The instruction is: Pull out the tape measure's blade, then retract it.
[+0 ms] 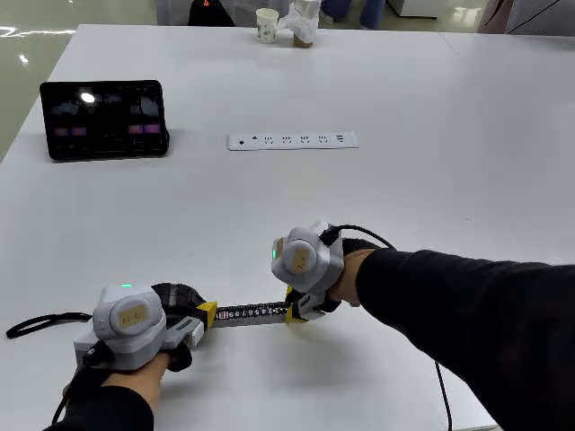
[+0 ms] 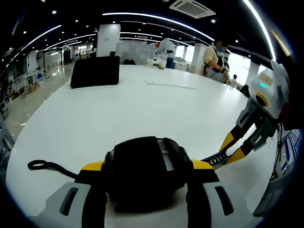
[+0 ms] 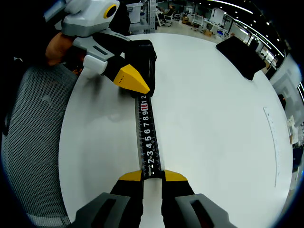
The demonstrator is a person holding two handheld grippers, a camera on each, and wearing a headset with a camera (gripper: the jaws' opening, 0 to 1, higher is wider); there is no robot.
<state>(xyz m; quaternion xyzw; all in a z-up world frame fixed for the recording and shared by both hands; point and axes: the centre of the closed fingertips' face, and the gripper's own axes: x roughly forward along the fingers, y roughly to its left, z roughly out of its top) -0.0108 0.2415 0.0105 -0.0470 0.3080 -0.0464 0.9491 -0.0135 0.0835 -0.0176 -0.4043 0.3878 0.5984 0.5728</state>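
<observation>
The black tape measure case lies low on the white table, and my left gripper is shut on it. In the left gripper view the case sits between the two yellow-tipped jaws of the left gripper. A short length of blade runs right from the case to my right gripper, which is shut on the blade's end. In the right gripper view the numbered blade stretches from my right gripper to the case, about twelve centimetres showing.
The case's black wrist strap trails left on the table. A dark tablet stands at the far left, a white power strip lies mid-table, and paper cups sit at the far edge. A mesh chair is beside the table.
</observation>
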